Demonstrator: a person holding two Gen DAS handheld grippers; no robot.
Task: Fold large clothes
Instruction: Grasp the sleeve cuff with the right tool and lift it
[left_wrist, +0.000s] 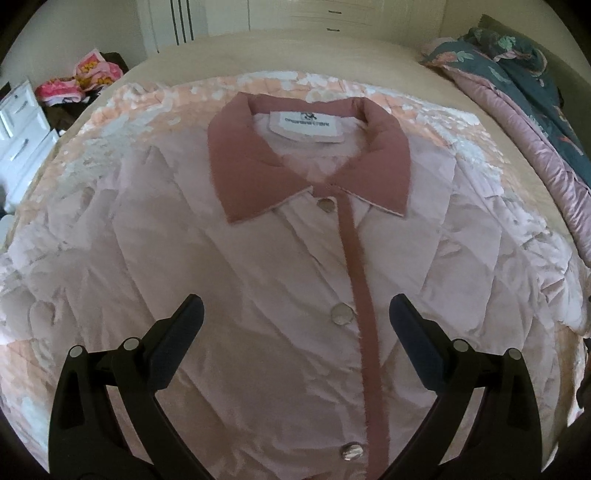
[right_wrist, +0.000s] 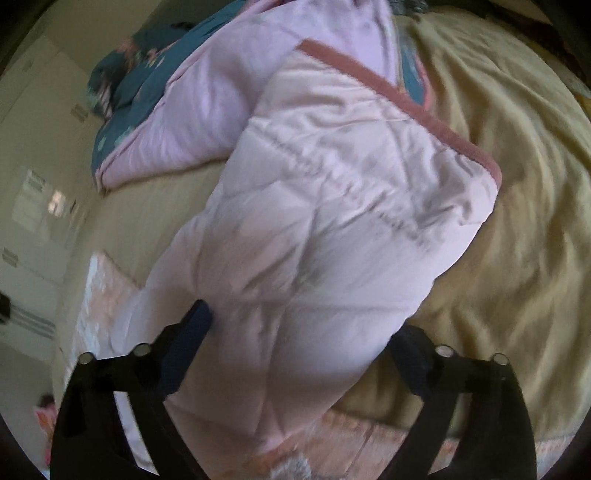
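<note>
The pink quilted jacket (left_wrist: 258, 258) lies buttoned, front up, on the bed (left_wrist: 332, 55). The left gripper (left_wrist: 295, 314) hovers with fingers apart. The right gripper (right_wrist: 306, 332), also apart, straddles the sleeve (right_wrist: 332, 203); it should pinch near the cuff (right_wrist: 399, 99) and fold inward flat.

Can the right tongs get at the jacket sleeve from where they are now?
Probably yes. The right tongs stand open with the pale pink sleeve lying between them, its dark pink cuff at the far end. Nothing lies over the sleeve, though the picture is blurred.
</note>
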